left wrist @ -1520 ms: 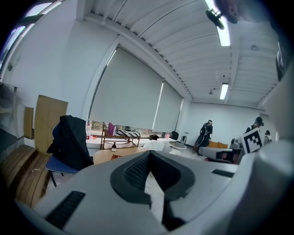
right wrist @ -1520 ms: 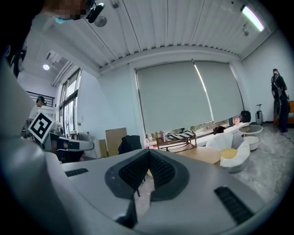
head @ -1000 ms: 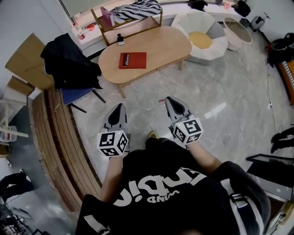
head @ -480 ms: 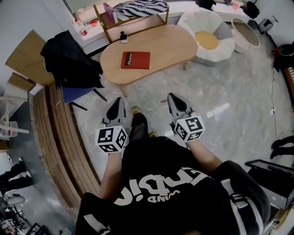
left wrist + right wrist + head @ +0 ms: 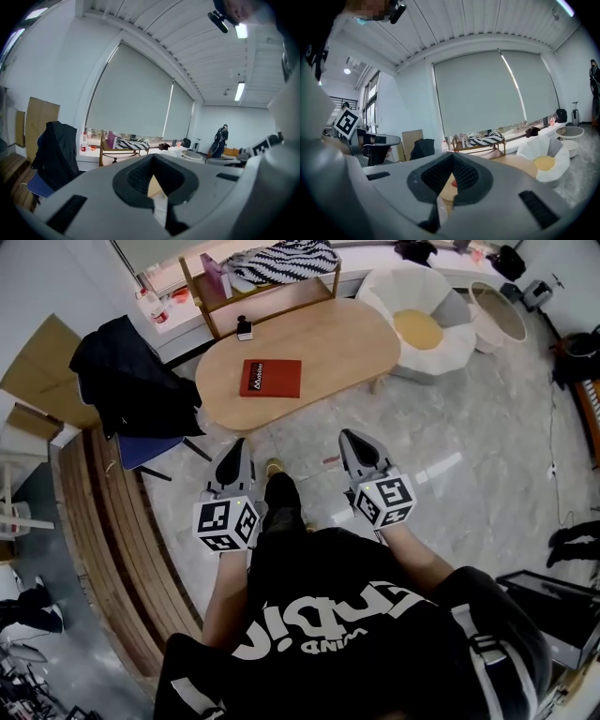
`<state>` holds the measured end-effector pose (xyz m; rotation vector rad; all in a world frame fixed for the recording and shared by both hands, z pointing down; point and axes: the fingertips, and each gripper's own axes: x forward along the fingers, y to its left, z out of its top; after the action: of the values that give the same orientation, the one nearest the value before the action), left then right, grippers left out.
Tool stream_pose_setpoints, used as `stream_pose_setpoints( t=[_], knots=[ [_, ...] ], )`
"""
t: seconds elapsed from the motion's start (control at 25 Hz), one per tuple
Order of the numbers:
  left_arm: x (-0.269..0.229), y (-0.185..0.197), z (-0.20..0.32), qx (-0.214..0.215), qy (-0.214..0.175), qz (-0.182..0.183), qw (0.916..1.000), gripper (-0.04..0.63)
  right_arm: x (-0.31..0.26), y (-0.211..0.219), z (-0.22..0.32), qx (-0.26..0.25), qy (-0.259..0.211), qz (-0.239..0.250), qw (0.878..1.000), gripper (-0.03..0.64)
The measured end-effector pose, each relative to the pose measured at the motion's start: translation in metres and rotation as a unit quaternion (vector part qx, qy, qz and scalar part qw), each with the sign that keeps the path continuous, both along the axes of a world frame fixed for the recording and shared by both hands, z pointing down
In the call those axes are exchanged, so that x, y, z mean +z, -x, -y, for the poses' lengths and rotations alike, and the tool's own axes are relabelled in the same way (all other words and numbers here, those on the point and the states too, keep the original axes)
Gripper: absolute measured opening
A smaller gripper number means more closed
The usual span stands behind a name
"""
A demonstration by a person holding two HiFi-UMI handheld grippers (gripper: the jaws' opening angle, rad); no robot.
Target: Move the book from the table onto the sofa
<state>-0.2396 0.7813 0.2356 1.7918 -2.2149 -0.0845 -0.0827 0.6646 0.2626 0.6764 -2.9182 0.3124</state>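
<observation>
A red book (image 5: 271, 378) lies flat on the left part of an oval wooden table (image 5: 347, 338) in the head view. A white round sofa chair (image 5: 450, 343) with a yellow cushion stands at the table's right end. Both grippers are held out over the floor, short of the table. My left gripper (image 5: 236, 448) is shut and empty, below the table's near edge. My right gripper (image 5: 352, 440) is also shut and empty, to its right. Through the shut jaws in the right gripper view I see a sliver of the red book (image 5: 453, 183) and the sofa chair (image 5: 546, 157).
A chair draped with a dark jacket (image 5: 131, 381) stands left of the table. A wooden rack (image 5: 272, 282) with striped fabric lies behind the table. Wooden slats (image 5: 122, 521) run along the floor at left. A round basket (image 5: 497, 310) sits beyond the sofa chair.
Both grippers and the person have moved forward toward the table, which now sits closer. A foot has stepped out between the grippers. The jaws stayed shut.
</observation>
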Motion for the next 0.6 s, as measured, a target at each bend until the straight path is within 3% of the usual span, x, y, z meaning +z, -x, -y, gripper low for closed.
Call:
stream_pose_setpoints(
  t=[0.6],
  knots=[
    [0.025, 0.114, 0.107, 0.014, 0.029, -0.017, 0.9993, 0.008, 0.016, 0.117, 0.098, -0.001, 0.01, -0.019, 1.0, -0.002]
  ],
)
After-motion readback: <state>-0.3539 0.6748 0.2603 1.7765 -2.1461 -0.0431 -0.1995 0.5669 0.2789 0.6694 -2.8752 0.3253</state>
